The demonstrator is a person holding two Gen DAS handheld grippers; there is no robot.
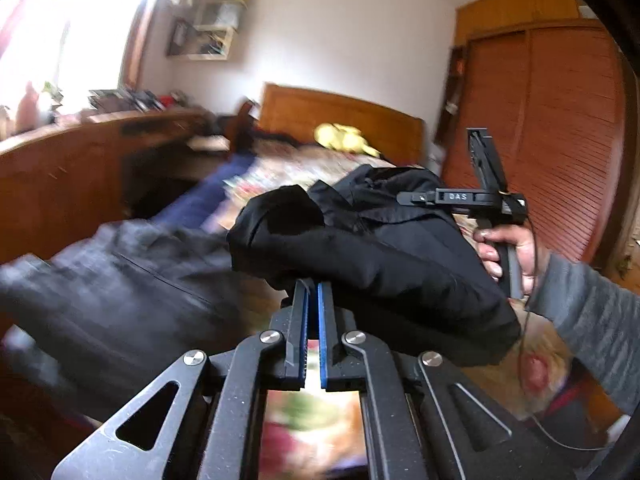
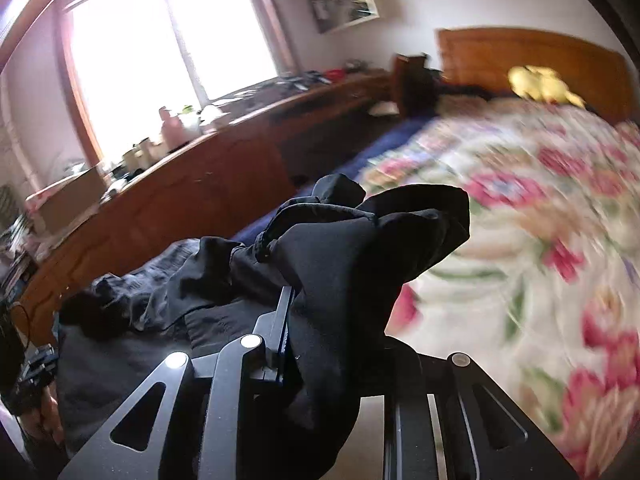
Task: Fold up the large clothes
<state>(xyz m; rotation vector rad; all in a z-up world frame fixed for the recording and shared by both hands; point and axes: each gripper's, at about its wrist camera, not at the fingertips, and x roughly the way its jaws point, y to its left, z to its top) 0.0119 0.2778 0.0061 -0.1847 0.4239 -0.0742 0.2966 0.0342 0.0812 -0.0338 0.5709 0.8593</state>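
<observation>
- Looking along both grippers, we see a bed under a floral quilt in white, pink and green [image 2: 520, 208], its wooden headboard [image 1: 340, 118] against the far wall; the quilt lies open to the right of the cloth, with only a blurred yellow soft thing [image 2: 540, 82] near the headboard
- To the left a long wooden sideboard [image 2: 192, 184] runs beside the bed under a bright window [image 2: 168, 36], its top crowded with small things; to the right stands a slatted wooden wardrobe [image 1: 560, 140]
- The large black garment [image 1: 360, 240] is raised off the quilt, bunched and creased, its rest trailing down towards the bed's left edge
- Our left gripper [image 1: 313, 292] has its blue-edged fingers nearly together, pinching a fold of the cloth at their tips
- Our right gripper [image 2: 292, 304] is clamped on a thick wad that drapes over it; one finger is hidden; our hand [image 1: 508, 256] holds its handle
</observation>
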